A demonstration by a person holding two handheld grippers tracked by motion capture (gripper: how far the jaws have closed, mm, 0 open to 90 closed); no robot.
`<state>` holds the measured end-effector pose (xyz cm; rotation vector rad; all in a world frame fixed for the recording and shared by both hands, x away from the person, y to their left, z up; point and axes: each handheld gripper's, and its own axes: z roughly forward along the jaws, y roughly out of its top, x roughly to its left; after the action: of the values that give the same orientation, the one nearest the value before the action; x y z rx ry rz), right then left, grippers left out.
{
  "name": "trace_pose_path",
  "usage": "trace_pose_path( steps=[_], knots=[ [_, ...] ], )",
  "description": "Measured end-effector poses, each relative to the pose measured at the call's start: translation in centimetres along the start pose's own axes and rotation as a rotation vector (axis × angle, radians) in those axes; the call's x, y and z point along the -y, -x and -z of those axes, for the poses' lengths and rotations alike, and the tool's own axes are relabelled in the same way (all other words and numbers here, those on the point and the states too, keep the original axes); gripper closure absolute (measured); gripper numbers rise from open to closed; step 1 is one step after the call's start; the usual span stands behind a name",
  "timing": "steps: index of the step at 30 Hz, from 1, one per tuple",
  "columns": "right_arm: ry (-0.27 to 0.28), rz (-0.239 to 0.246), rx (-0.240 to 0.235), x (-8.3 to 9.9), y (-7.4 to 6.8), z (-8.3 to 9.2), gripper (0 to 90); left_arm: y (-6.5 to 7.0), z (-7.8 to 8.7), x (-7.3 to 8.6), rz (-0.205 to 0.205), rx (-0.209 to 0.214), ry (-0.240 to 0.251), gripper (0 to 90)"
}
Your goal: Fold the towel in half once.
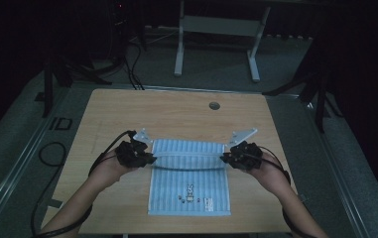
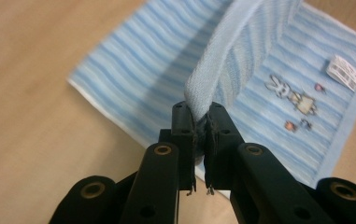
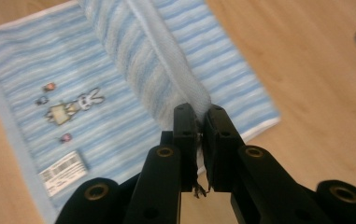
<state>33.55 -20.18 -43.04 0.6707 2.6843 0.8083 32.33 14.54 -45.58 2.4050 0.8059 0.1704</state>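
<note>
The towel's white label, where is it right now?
In the high view the white label lies on the striped towel near its near right corner, just right of the rabbit picture, on the half lying flat on the table.

A wooden table with a round grommet near its far edge carries a blue striped towel, its near part lying flat.

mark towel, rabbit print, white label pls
towel (image 1: 189, 191): high view, flat striped part near the person.
rabbit print (image 2: 291, 94): left gripper view, rabbit's body.
white label (image 3: 63, 170): right gripper view, middle of the tag.
</note>
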Motion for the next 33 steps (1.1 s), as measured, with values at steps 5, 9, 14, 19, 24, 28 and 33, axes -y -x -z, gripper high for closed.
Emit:
trace_pose_path(
  steps=[5,9,14,19,24,28,33],
  knots=[
    [-0.024,-0.021,-0.045,2.2,-0.7,-1.2,84.1,1.4,-2.3,1.8,-0.011,0.057,-0.051,83.2],
    [-0.072,-0.033,-0.084,3.9,-1.9,-2.7,84.1,1.8,-3.8,2.8,-0.012,0.076,-0.091,83.2],
    [-0.094,-0.034,-0.105,5.6,-2.9,-3.7,84.1,2.2,-4.7,3.4,-0.012,0.103,-0.117,83.2],
    [-0.070,-0.068,-0.109,5.8,-2.3,-3.2,84.1,2.7,-3.3,2.5,-0.030,0.094,-0.087,83.2],
    [0.034,-0.044,-0.056,5.2,-3.2,1.1,84.1,4.7,0.1,2.0,-0.079,0.112,-0.026,83.1],
    [0.068,-0.041,-0.068,6.8,-5.6,3.3,81.3,7.7,0.6,3.1,-0.141,0.176,-0.056,77.5],
    [0.004,-0.055,-0.130,9.7,-7.6,2.7,65.6,8.9,0.2,4.0,-0.147,0.244,-0.090,57.8]
  ],
)
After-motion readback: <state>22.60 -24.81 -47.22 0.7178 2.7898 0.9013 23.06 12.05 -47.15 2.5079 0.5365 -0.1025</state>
